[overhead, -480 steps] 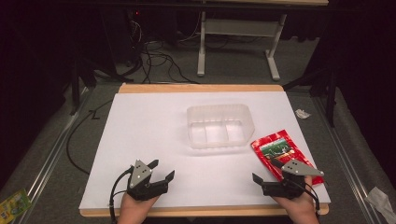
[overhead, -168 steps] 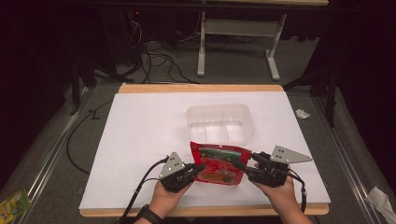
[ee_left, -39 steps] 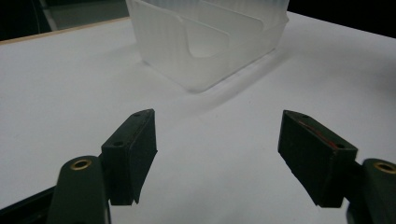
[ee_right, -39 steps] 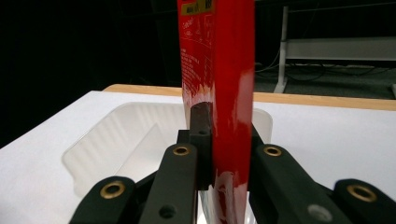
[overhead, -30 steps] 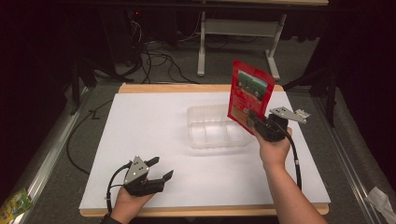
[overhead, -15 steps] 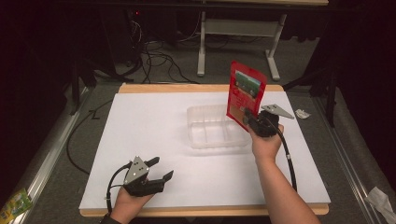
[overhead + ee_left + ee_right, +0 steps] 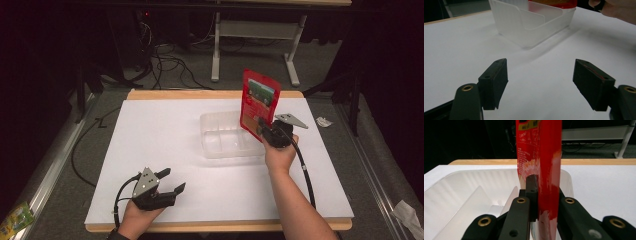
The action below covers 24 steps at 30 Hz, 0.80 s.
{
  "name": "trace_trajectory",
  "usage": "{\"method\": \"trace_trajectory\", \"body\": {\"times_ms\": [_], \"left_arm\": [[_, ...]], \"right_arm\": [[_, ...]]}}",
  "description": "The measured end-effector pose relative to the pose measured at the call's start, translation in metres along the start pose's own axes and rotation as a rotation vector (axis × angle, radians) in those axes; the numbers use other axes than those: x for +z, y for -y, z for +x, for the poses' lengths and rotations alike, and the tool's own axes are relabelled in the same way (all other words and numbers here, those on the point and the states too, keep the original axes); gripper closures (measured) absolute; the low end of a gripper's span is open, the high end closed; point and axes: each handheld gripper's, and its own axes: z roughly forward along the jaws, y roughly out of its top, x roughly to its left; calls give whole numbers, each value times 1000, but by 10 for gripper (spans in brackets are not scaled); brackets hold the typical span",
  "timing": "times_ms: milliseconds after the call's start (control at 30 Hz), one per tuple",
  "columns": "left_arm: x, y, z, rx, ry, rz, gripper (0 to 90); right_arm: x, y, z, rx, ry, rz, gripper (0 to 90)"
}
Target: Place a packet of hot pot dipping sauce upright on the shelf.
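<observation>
Lowered right gripper (image 7: 261,126) — red pouch (image 7: 258,102) upright, forearm outstretched

Red pouch (image 7: 258,102) upright, over clear divided tray (image 7: 226,142)

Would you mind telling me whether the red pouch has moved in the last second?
Yes. Clamped upright in the right tool, the red pouch has come down and leftward, toward the clear tray, whose right end it now overlaps.
</observation>
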Motion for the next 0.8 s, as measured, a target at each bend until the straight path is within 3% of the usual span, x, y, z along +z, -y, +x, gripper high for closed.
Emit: {"method": "trace_trajectory", "body": {"times_ms": [367, 800], "left_arm": [[1, 0, 0, 5, 2, 5, 286], [0, 0, 0, 1, 3, 2, 287]], "right_arm": [[-6, -6, 5, -13, -11, -27, 844], [2, 8, 4, 4, 3, -19, 843]]}}
